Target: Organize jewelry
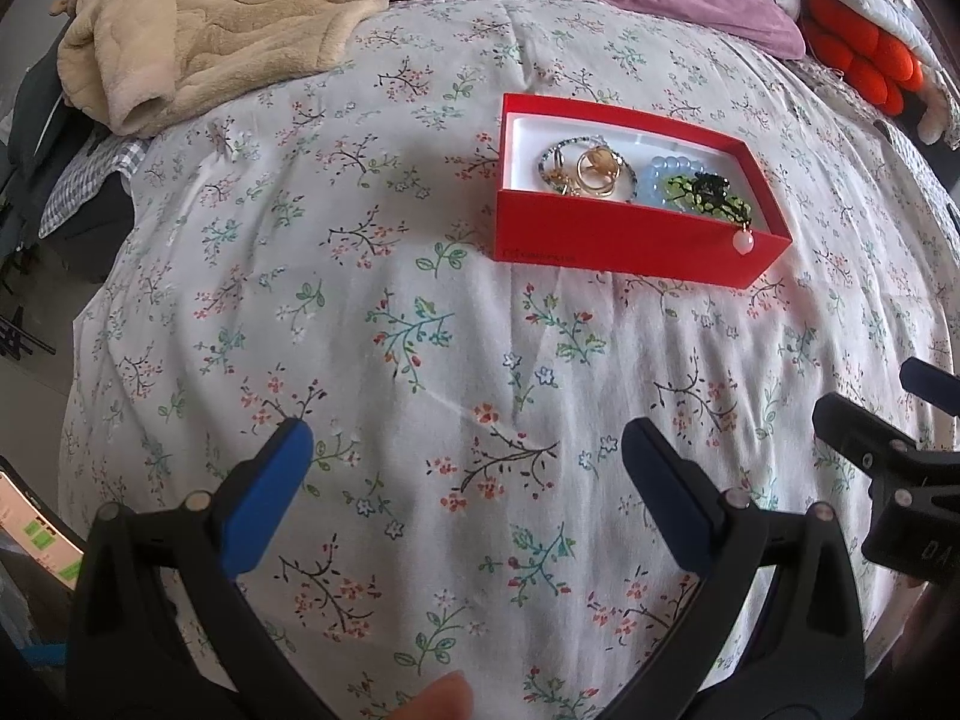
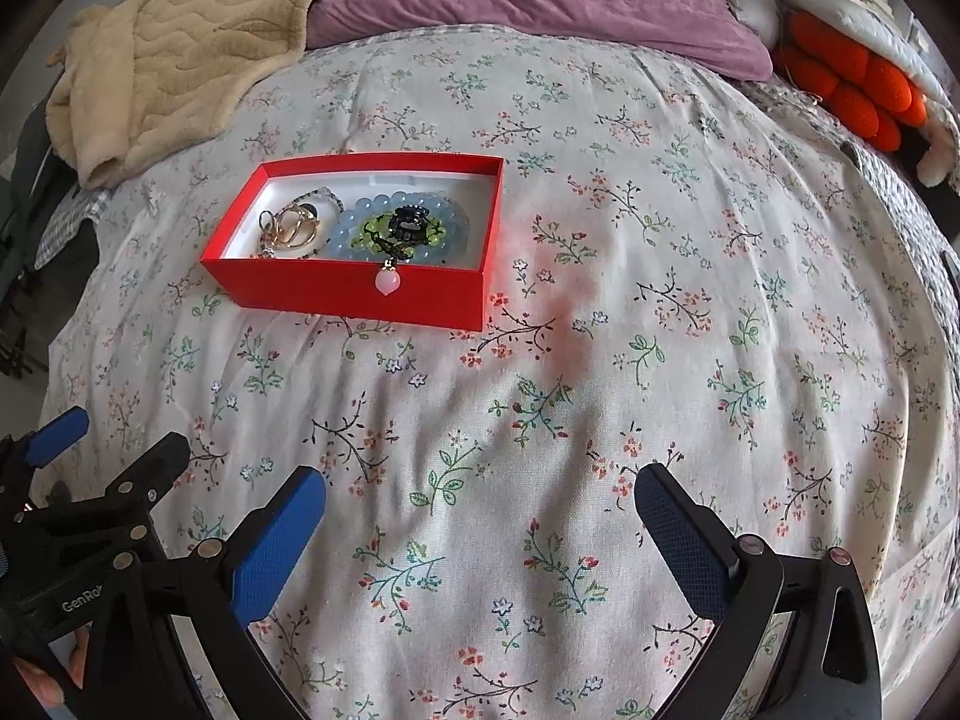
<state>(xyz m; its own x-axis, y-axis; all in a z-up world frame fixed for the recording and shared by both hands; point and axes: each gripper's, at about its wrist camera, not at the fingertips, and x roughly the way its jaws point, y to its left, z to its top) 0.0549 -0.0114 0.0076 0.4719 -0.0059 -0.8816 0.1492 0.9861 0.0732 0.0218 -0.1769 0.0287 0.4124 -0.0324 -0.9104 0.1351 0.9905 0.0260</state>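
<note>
One red box (image 2: 354,291), jewelry (image 2: 384,228) piled inside

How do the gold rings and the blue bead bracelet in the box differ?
The gold rings are thin shiny metal hoops; the blue bead bracelet is a string of round pale beads. The rings lie at the box's left end, the bracelet mid-box under a black clip. Both sit inside the red box.

Red box (image 2: 360,291) of jewelry on floral bedspread (image 2: 660,330), beyond empty, wide-spread right hand-held gripper (image 2: 480,495).
</note>
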